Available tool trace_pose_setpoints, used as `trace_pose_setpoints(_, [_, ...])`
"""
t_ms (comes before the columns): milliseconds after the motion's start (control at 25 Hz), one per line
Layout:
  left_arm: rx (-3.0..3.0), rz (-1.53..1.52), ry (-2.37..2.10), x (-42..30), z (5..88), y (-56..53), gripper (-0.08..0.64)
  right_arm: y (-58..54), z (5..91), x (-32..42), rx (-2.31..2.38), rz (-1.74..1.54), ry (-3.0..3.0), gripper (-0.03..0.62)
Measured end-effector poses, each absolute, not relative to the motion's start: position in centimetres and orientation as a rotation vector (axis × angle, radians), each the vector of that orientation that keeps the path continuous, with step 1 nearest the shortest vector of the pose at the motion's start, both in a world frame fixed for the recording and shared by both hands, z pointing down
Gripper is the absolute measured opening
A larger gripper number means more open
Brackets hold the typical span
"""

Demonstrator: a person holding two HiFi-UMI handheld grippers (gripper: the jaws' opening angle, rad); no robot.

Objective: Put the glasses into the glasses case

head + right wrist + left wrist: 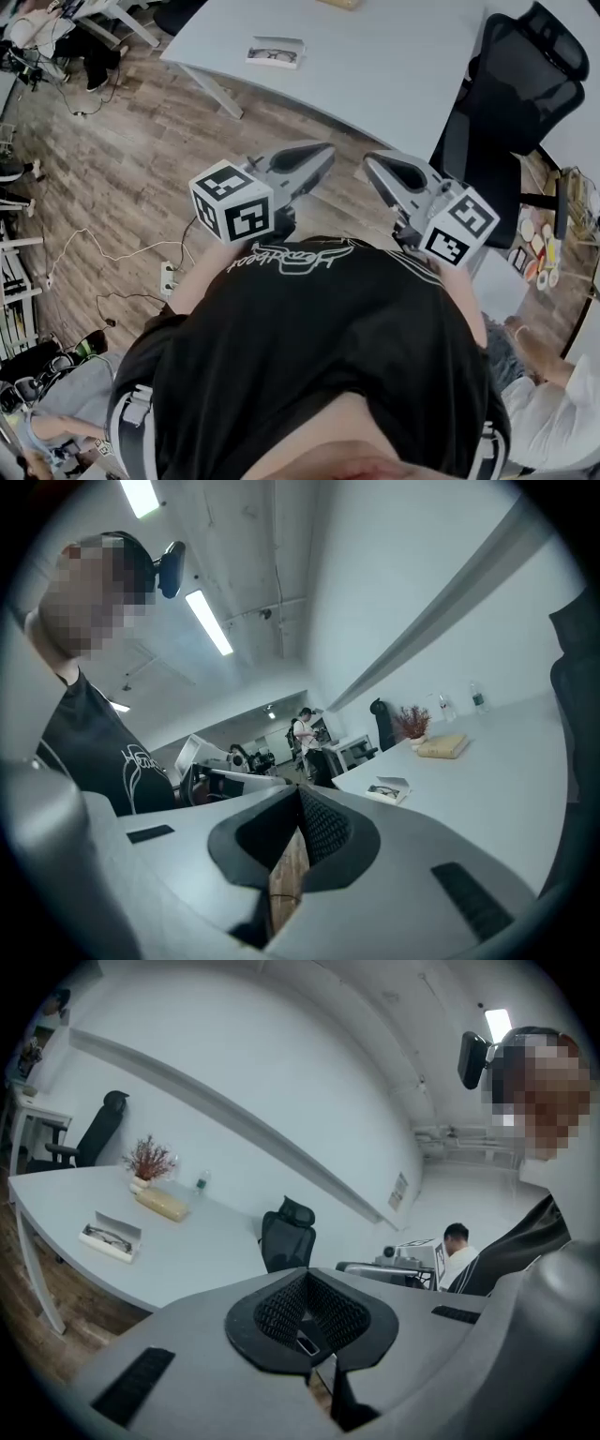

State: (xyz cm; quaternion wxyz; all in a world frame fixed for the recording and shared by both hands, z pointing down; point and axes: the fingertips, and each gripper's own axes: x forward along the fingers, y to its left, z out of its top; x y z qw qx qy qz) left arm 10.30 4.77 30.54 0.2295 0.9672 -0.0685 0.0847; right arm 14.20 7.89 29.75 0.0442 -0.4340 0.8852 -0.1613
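Observation:
The glasses case (275, 52) lies open on the white table (394, 66), far ahead of me, and the dark glasses (274, 56) rest on its pale inside. I hold both grippers close to my chest, over the wooden floor and short of the table. The left gripper (323, 156) and the right gripper (373, 165) point toward the table, both shut and empty. The left gripper view has the case (111, 1236) at the left, beyond the shut left gripper (309, 1314). In the right gripper view the case (389, 788) sits past the shut right gripper (298, 834).
A black office chair (525, 89) stands at the table's right end. A plant (147, 1159), a tan box (161, 1204) and a small bottle (201, 1183) stand at the table's far side. A power strip (167, 277) with cables lies on the floor. People sit nearby.

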Motion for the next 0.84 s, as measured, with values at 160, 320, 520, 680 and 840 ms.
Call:
trace_pose_setpoints(160, [2.69,0.225,-0.181,9.6,29.0,4.7,0.008,7.8,28.5,14.0,-1.343,-0.457,2.69,0.009])
trace_pose_setpoints(320, [2.711,0.206,-0.19,7.2,28.1,4.8,0.008,8.3,27.5,11.9,-1.36,-0.412,2.7,0.009])
trace_pose_setpoints(520, [2.709,0.197,-0.178,4.7,27.8,4.9,0.008,8.1,26.9,9.7,-1.369,-0.393,2.706,0.009])
trace_pose_setpoints(680, [2.715,0.212,-0.154,4.0,28.0,4.9,0.008,7.7,27.3,8.7,-1.358,-0.412,2.716,0.008])
trace_pose_setpoints(840, [2.701,0.191,-0.131,2.7,27.9,4.2,0.008,7.0,27.5,7.4,-1.36,-0.418,2.719,0.008])
